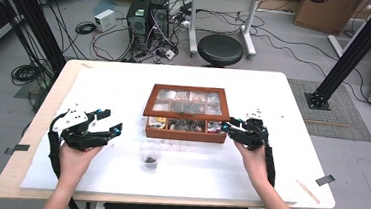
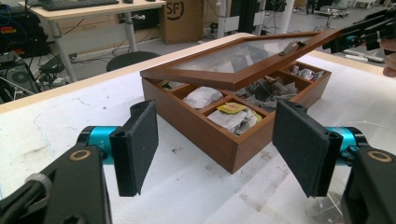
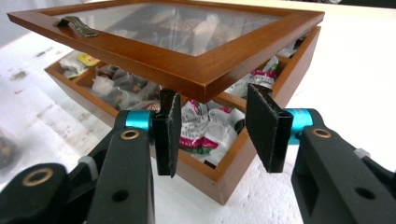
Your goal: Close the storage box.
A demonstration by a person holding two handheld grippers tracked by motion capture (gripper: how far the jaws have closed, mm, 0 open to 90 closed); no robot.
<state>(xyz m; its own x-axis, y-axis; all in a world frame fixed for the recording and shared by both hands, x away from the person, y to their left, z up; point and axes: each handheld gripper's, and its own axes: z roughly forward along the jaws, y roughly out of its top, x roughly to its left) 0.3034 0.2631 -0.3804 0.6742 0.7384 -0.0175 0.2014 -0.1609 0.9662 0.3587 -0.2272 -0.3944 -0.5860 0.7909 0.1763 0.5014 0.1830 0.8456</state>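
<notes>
While my left claw (image 1: 111, 121) hangs with its two black pads spread wide and nothing between them, the wooden box (image 2: 219, 135) sits just ahead of it and slightly to its right, near corner pointing at the gap between my jaws. My right claw (image 3: 212, 126) is at the box's other front corner, pads parted, the raised corner of the glass-paned lid (image 3: 187, 70) just over the jaws; I cannot tell whether a pad touches the wood. The lid is propped partway up, tilted, with a small metal latch (image 3: 77, 25) on its front edge. Under it the compartments hold crumpled foil-wrapped packets (image 3: 205, 135).

Between my two hands, closer to me than the box, a clear plastic cup (image 1: 151, 155) stands upright with something dark in its bottom. Dark crumbs are scattered on the surface between cup and box.

The surface under both claws is a white foam-like sheet (image 1: 208, 176), scuffed and speckled, laid over a table with a pale wood edge (image 1: 17, 171). Beyond the box, past the far edge, a round black stool (image 1: 220, 49) stands on a grey floor, with two dark computer towers (image 1: 147, 19) and tangled cables to its left. A white desk (image 1: 226, 7) and cardboard boxes (image 1: 326, 10) sit farther back, and black frame posts (image 1: 356, 47) rise off to the right of my right claw.
</notes>
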